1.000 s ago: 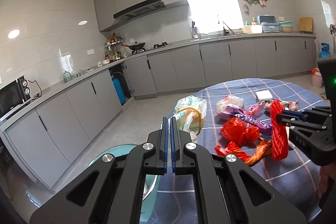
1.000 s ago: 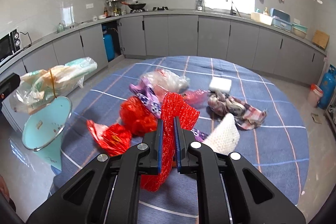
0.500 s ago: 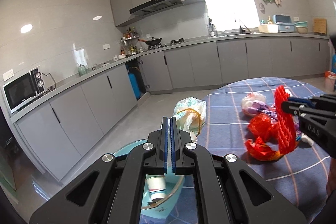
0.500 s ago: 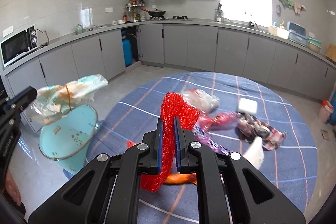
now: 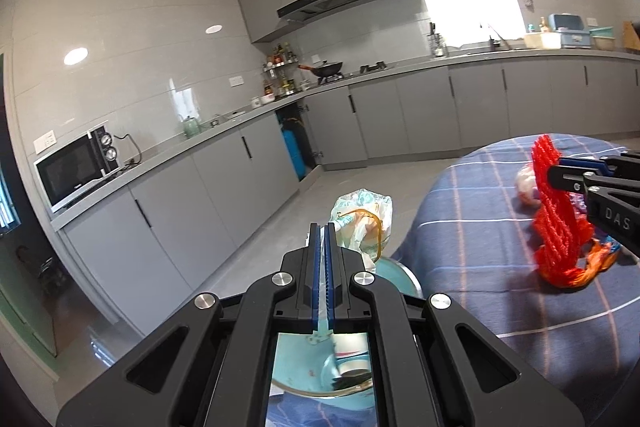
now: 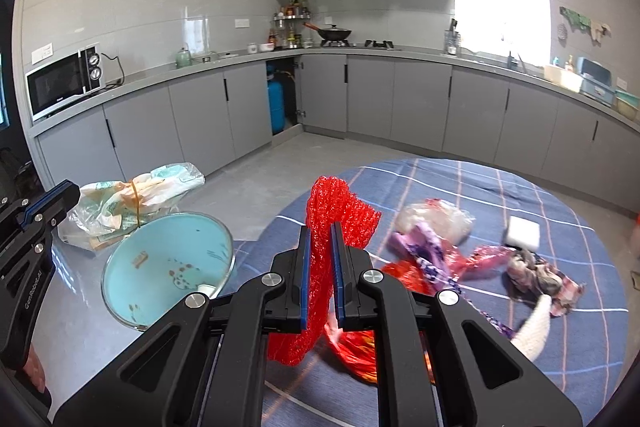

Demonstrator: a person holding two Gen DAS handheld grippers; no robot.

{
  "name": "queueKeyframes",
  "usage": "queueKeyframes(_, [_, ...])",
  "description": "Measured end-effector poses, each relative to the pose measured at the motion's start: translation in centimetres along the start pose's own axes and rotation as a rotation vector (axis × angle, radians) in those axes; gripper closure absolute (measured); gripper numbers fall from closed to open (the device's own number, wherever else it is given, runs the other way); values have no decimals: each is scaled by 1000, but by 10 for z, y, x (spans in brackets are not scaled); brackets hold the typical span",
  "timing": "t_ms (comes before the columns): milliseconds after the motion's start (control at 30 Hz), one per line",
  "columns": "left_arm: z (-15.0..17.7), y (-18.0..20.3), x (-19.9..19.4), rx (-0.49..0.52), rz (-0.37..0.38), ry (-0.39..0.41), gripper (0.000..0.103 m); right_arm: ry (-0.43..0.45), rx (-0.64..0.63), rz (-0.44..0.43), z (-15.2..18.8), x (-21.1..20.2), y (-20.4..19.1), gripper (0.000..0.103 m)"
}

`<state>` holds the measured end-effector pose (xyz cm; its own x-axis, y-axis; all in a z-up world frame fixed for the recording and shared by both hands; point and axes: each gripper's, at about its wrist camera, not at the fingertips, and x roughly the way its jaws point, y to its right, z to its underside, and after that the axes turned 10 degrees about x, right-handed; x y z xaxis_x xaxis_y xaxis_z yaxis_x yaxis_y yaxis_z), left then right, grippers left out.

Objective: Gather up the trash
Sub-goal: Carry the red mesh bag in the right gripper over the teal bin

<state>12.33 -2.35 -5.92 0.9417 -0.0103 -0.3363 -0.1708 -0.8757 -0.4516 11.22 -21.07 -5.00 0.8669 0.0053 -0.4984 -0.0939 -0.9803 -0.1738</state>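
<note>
one bin (image 6: 168, 263), one red net (image 6: 320, 267), two grippers (both clamped).

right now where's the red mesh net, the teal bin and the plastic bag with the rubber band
red mesh net (image 6: 320, 287), right wrist view, on the strip clamped between the gripper pads
teal bin (image 6: 168, 263), right wrist view, on its inner wall
plastic bag (image 6: 116, 205), right wrist view, on the crumpled middle near the rubber band

Grey cabinets (image 6: 208, 115) along white tiled walls, bright window (image 6: 498, 3), grey floor (image 6: 256, 191), microwave (image 6: 60, 83).
</note>
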Motion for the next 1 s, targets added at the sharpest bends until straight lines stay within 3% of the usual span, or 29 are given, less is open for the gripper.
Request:
queueKeyframes(333, [10, -20, 10, 17, -89, -40, 101, -5, -82, -24, -2, 13, -29, 93])
queueKeyframes(1000, [39, -50, 44, 32, -158, -133, 101, -40, -213, -95, 2, 47, -85, 93])
